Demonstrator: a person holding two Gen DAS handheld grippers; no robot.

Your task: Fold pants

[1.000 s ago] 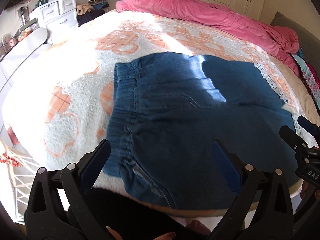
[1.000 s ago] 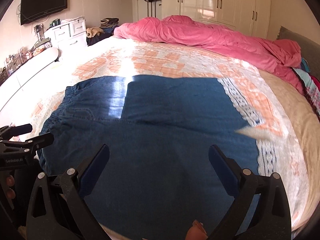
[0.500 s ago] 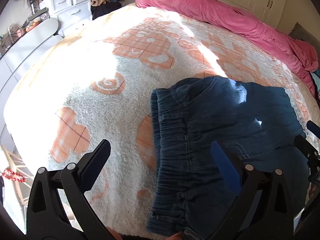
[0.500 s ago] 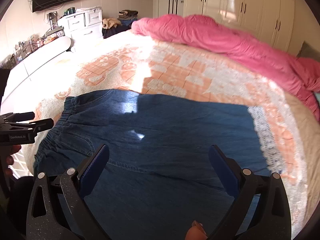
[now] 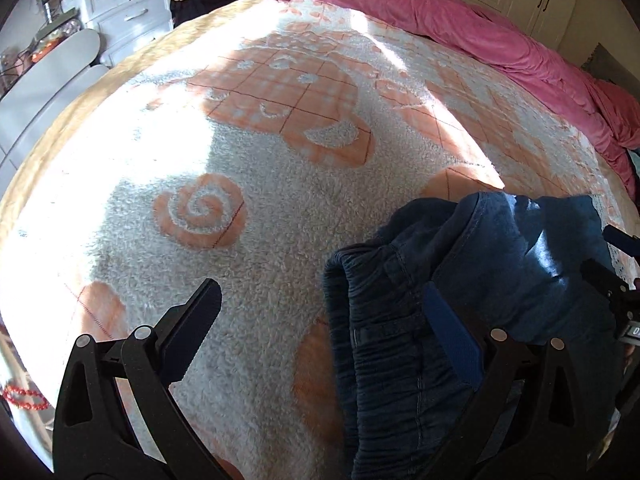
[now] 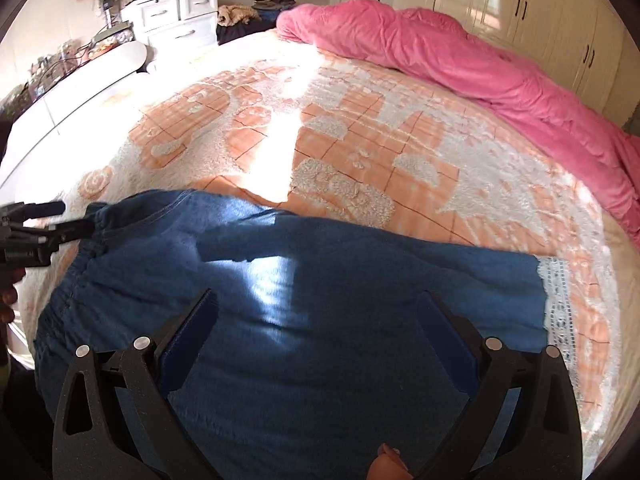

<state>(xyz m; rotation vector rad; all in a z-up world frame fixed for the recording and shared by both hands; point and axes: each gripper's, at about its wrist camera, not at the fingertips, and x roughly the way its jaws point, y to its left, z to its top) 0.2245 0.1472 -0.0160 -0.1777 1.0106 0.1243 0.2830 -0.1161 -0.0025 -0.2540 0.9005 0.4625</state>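
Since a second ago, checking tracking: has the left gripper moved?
Yes. The left gripper swung left off the pants, toward the waistband edge; more blanket shows.

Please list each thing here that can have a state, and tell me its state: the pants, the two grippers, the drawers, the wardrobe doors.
pants: spread on the bed, waistband end bunched, not gripped
left gripper: open, waistband just past its right finger
right gripper: open, over the pants
white drawers: closed
wardrobe doors: closed
pink duvet: crumpled along the far side
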